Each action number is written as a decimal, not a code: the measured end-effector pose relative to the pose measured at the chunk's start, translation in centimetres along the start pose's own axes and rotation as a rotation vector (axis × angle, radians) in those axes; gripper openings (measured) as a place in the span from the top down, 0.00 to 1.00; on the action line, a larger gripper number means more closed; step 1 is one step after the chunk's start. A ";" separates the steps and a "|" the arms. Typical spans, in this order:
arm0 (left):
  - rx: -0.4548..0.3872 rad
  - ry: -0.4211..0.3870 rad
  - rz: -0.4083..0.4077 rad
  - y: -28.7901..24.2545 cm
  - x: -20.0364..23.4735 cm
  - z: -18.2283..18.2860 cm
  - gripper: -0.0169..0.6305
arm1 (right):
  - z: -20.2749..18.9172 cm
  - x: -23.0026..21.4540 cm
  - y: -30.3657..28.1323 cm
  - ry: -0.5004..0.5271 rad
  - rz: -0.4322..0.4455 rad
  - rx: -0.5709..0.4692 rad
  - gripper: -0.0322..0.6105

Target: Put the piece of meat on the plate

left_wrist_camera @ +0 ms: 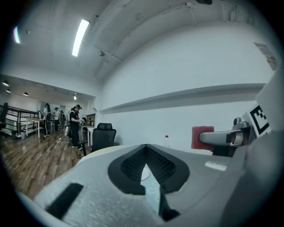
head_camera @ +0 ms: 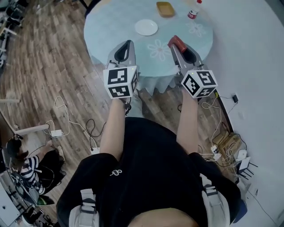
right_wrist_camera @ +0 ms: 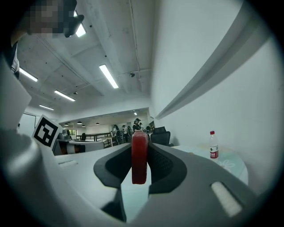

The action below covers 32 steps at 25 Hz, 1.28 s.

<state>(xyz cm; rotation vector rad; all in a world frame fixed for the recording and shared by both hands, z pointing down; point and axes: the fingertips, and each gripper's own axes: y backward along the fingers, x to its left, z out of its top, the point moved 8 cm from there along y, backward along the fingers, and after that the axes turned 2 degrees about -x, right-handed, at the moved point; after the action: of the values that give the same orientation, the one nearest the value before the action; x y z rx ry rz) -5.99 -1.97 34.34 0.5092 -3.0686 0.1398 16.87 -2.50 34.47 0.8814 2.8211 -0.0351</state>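
Observation:
A flat red piece of meat (right_wrist_camera: 139,159) stands on edge between the pads of my right gripper (right_wrist_camera: 139,146), which is shut on it. In the head view that gripper (head_camera: 177,43) hangs over the near right edge of the round table (head_camera: 111,31), with the meat (head_camera: 176,41) at its tip. The white plate (head_camera: 146,27) lies empty further in, left of the meat. My left gripper (head_camera: 126,44) hovers at the near left edge, its tips meeting with nothing held. Its own view (left_wrist_camera: 145,148) shows the meat (left_wrist_camera: 200,137) off to the right.
A brown dish (head_camera: 165,9) and a red-capped bottle (head_camera: 193,9) stand at the table's far side. Cables and a power strip (head_camera: 57,132) lie on the wooden floor. A white wall runs along the right. A black office chair (left_wrist_camera: 103,135) stands beyond the table.

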 end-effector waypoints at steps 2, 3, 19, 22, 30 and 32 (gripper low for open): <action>0.028 0.002 -0.018 -3.2 1.6 -0.4 0.98 | -0.6 -1.3 -3.2 -0.019 -0.011 0.013 0.79; 0.043 0.000 -0.023 -4.8 2.6 -0.6 0.98 | -0.9 -1.8 -5.0 -0.025 -0.014 0.026 0.79; 0.245 0.096 -0.088 -21.0 11.5 -5.8 0.98 | -5.7 -10.0 -21.3 -0.078 -0.087 0.254 0.79; 0.276 0.100 -0.086 -23.1 10.8 -7.0 0.98 | -6.7 -13.2 -21.3 -0.112 -0.127 0.276 0.79; 0.393 0.112 -0.078 -24.6 8.9 -9.9 0.98 | -13.5 -15.9 -24.7 -0.282 -0.054 0.469 0.79; 0.420 0.111 -0.068 -24.6 9.0 -10.3 0.98 | -15.5 -15.9 -26.1 -0.307 -0.019 0.543 0.79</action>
<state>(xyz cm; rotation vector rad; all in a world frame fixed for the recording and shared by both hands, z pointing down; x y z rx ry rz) -6.42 -27.10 47.00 0.5942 -2.9073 0.7915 12.32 -31.74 51.77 0.8513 2.5537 -0.8924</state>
